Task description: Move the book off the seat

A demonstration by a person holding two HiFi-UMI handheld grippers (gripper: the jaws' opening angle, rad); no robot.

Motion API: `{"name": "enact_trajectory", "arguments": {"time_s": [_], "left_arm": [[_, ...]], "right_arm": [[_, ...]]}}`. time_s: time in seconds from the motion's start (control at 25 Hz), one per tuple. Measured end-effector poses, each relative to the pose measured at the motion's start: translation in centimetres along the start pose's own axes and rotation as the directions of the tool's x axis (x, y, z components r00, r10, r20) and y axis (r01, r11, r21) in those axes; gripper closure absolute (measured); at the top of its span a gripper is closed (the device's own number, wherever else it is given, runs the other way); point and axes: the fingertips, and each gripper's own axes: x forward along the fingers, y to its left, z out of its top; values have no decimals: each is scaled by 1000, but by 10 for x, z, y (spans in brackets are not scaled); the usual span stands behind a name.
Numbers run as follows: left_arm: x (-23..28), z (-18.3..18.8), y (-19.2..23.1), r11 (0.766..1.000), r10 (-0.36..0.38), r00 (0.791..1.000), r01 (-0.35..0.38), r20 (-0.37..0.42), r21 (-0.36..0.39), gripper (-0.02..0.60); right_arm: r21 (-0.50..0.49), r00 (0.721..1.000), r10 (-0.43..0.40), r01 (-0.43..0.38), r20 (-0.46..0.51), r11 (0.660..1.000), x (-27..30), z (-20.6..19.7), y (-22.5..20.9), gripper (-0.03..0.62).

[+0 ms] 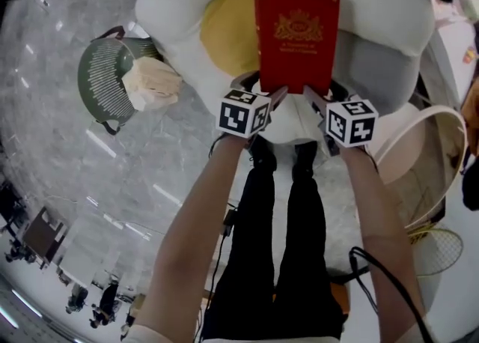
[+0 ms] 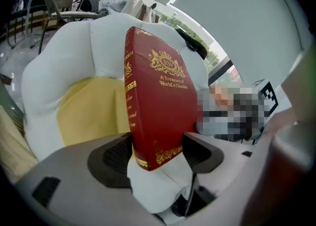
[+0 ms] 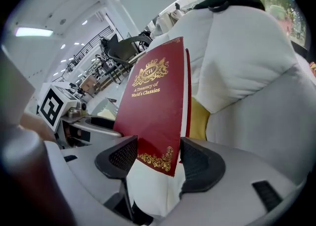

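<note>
The book (image 1: 296,34) is pinched at its two near corners by the left tongs (image 1: 278,95) and right tongs (image 1: 312,96). It is held clear above the seat (image 1: 224,33), with its long axis pointing away.

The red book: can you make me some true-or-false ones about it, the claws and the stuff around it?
1. The book is red with gold print on its cover. True.
2. Only one claw holds the book. False: the left claw and the right claw each grip one bottom corner.
3. The cushion behind the book is blue. False: the cushion is yellow.
4. A green basket stands on the floor. True.
5. The book is lying open. False: it is closed and held upright.
</note>
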Motion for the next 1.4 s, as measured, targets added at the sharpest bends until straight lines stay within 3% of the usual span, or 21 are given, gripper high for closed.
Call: {"name": "enact_trajectory", "arguments": {"time_s": [0.44, 0.6, 0.92, 1.4], "left_arm": [[-71, 18, -81, 995, -24, 999, 27, -26, 92, 264], [-90, 21, -124, 984, -35, 999, 40, -31, 174, 264], [-102, 23, -159, 965, -57, 998, 66, -41, 254, 264], [-82, -20, -282, 916, -118, 989, 144, -89, 375, 264]], "right_arm": [[75, 997, -1, -5, 72, 997, -104, 7, 34, 306], [76, 994, -5, -4, 113, 997, -150, -1, 38, 306], [144, 982, -53, 27, 179, 989, -189, -11, 40, 306], [243, 964, -119, 59, 237, 968, -295, -85, -4, 306]]}}
